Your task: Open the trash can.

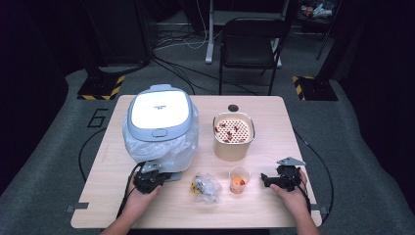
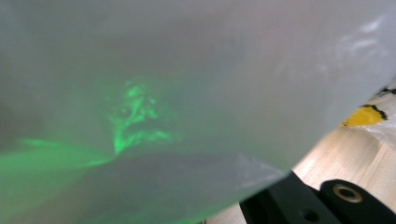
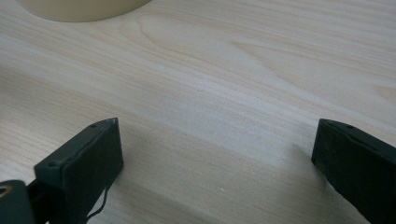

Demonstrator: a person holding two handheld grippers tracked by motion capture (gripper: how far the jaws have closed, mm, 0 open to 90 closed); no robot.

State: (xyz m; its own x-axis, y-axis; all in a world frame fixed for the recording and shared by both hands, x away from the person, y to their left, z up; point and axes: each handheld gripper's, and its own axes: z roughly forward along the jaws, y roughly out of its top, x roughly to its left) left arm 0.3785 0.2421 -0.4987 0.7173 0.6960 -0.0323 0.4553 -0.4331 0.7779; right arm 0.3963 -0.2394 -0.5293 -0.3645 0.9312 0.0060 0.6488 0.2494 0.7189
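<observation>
Left gripper view has my left gripper (image 1: 155,177) clamped shut on the plastic bag (image 2: 196,93), a fold of thin cloudy film bunched right up against the lens. That bag hangs round the white bin (image 1: 159,115) at about 10 o'clock on the table, and I've got it by the bottom hem at the bin's near side. My guess is it'll handle like any liner: weightless, floppy, slippery, easy to tear, so grabbing a gathered fold near the edge beats pinching a single layer. Over at 4 o'clock my right gripper (image 3: 215,154) sits idle with its jaws wide apart, nothing between them but bare wood. Going outward, there's a crumpled wrapper (image 1: 206,187) and a small clear cup (image 1: 239,178) with orange bits at 6 o'clock, and a beige tub (image 1: 233,135) with a perforated insert just past centre. Light wooden table (image 1: 274,205), smooth. Room's dim: grey carpet, a black chair (image 1: 252,44) at 12 o'clock, cables on the floor.
</observation>
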